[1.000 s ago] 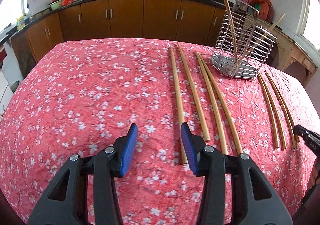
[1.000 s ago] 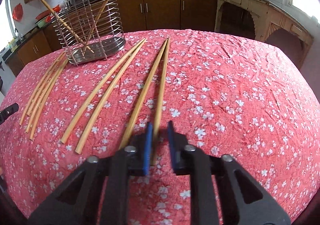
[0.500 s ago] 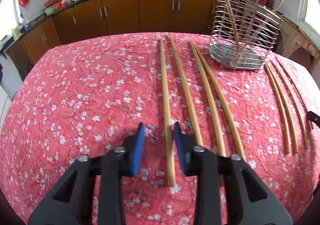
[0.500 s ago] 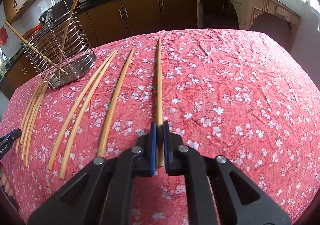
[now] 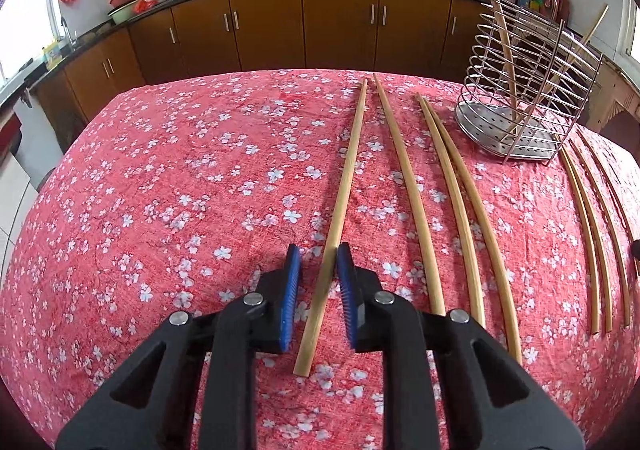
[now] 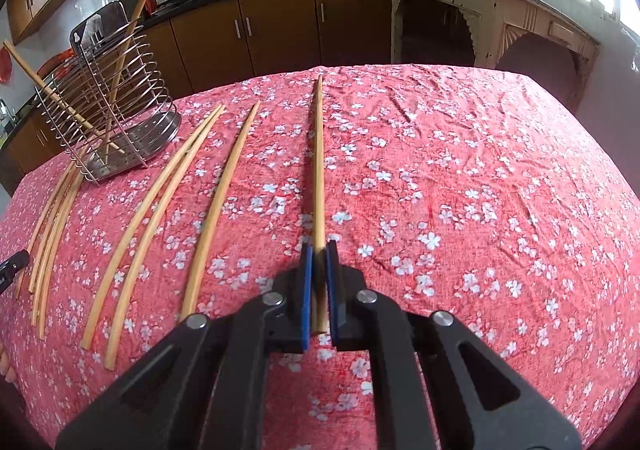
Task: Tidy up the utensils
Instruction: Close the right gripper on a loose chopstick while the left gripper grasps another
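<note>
Several long bamboo chopsticks lie side by side on a red floral tablecloth [image 5: 160,190]. My left gripper [image 5: 318,256] is open with its blue pads on either side of the leftmost chopstick [image 5: 344,186], which lies flat between them. My right gripper [image 6: 319,250] is shut on the near end of a chopstick [image 6: 319,170] that points away from me. A wire utensil holder [image 5: 520,98] stands at the back right of the left wrist view with two chopsticks leaning in it. It also shows in the right wrist view [image 6: 108,110], at the back left.
Other chopsticks [image 5: 452,202] lie in pairs to the right, and a thin group [image 5: 596,230] lies past the holder. Brown kitchen cabinets [image 5: 340,22] and a counter with woks stand behind the table. The table edge [image 6: 580,122] drops off at the right.
My left gripper has moved right over the leftmost chopstick and narrowed around it. My right gripper has closed on its chopstick and shifted it away from its neighbour.
</note>
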{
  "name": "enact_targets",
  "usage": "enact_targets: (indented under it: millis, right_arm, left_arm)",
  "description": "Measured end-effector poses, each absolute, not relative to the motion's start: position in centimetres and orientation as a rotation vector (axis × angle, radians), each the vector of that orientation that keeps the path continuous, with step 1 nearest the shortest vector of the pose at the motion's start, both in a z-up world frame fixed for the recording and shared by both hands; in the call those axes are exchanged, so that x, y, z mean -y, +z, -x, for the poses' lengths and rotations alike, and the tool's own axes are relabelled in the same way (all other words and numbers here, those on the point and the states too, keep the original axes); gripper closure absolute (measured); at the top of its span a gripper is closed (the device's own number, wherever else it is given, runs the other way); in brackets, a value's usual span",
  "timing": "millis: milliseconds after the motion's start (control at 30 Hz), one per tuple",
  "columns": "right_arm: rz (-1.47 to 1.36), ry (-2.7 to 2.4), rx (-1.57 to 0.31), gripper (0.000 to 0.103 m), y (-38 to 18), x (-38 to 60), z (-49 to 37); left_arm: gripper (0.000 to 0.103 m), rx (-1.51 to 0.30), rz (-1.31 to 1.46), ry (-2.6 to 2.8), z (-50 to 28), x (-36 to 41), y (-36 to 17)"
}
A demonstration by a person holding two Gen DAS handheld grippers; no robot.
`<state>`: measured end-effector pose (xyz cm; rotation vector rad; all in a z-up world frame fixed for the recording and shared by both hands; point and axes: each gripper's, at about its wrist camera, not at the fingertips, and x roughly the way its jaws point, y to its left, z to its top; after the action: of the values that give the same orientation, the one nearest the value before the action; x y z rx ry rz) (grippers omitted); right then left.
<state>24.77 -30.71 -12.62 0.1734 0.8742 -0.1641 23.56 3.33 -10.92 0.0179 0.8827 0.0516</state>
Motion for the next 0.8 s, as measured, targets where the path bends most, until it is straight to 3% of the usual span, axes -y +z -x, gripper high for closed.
enact_targets:
  millis: [300, 800]
  right_arm:
    - [-0.176, -0.164, -0.872, 0.095, -12.82, 30.56, -24.26]
    - [-0.169, -0.165, -0.853, 0.095, -12.88, 30.41, -24.10]
  left_arm:
    - [0.074, -0.882, -0.003, 0.050, -23.36, -3.82, -10.92]
    - [0.073, -0.881, 0.009, 0.043, -23.43, -3.99, -11.00]
